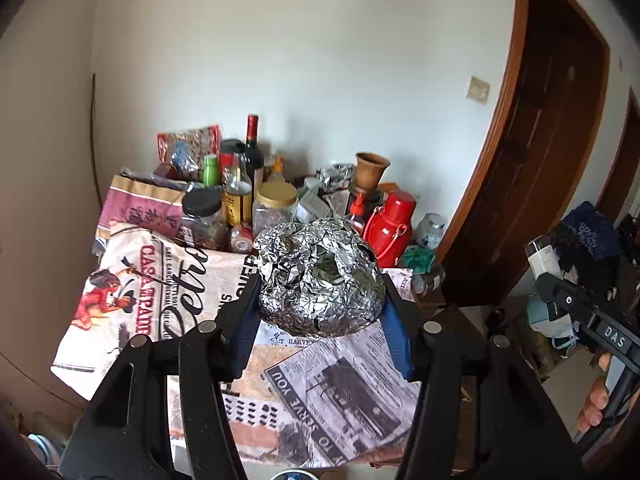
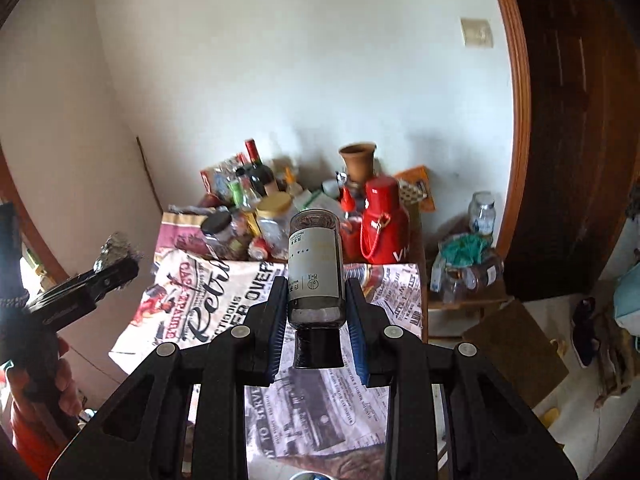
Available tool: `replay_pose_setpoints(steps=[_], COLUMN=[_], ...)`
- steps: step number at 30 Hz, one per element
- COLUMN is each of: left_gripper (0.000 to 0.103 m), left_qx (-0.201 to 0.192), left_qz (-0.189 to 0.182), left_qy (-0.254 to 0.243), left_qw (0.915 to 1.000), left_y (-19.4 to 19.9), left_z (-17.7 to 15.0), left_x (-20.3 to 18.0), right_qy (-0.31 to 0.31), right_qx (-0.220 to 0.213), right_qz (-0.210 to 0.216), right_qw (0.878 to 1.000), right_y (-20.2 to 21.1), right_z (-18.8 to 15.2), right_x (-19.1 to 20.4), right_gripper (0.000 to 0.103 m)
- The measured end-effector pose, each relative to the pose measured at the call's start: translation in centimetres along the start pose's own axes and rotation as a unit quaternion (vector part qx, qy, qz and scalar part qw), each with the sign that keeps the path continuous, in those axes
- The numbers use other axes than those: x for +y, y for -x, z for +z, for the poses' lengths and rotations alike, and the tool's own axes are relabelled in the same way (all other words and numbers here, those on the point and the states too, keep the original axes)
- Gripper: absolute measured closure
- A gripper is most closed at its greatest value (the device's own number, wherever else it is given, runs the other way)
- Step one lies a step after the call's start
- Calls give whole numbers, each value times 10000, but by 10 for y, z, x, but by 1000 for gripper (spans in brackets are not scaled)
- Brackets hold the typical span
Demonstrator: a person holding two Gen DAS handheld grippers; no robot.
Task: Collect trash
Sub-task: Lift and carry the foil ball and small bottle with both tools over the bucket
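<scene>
Your left gripper (image 1: 320, 300) clamps foil ball (image 1: 318, 276), raised above newspaper-covered table (image 1: 340, 368). Your right gripper (image 2: 316, 312) grips small bottle (image 2: 316, 268), long axis along fingers, cap toward you. No bin visible.

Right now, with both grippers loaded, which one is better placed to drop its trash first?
No bin shows, so neither clearly. Left gripper holds the foil ball; right gripper holds the bottle, cap toward the camera.
</scene>
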State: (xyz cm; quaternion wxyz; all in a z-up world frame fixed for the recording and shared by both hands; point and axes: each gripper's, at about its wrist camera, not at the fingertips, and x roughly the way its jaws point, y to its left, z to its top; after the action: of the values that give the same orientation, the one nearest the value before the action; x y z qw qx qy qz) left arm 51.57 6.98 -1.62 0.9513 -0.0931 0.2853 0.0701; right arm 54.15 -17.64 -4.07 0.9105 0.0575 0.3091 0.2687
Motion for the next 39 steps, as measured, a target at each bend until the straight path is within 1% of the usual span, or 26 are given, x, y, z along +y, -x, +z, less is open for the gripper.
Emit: replay_pose_setpoints(steps=[5,9,15,19,22,28,31,34,37,39], left_gripper=[48,48,48,48,48,48,48,48,48,48], left_qx=[-223,-277,-97,70,277,751,986,1236,1496,1690], left_qz=[-123,-348,-543,-652,-728,-822,-855,-852,-795,-696], left_qy=[-127,-285,-566,-568,-614,-680,-688,-650,-595,-538], left_qw=[9996,9986,9969,9962,9951,9915,9891,9865,9837,9817], left_y=[51,88,143,174,189,194,189,176,155,136], left_z=[-18,-42,-92,-125,-146,-176,-192,-209,-229,-244], left_x=[16,37,72,91,100,101,97,91,87,84], right_qy=[-59,-133,-298,-459,-563,-707,-770,-816,-819,-862], right_qx=[-215,-324,-320,-186,-33,277,489,735,979,1256], right_qz=[-142,-309,-496,-592,-664,-768,-785,-760,-671,-596], right_qw=[9996,9989,9978,9970,9962,9942,9927,9910,9895,9865], right_y=[34,58,92,113,125,138,134,123,107,88], right_z=[-20,-49,-106,-140,-161,-190,-203,-217,-234,-246], right_x=[28,60,110,133,145,151,145,135,123,111], right_gripper=[77,77,77,77,77,77,77,77,77,77])
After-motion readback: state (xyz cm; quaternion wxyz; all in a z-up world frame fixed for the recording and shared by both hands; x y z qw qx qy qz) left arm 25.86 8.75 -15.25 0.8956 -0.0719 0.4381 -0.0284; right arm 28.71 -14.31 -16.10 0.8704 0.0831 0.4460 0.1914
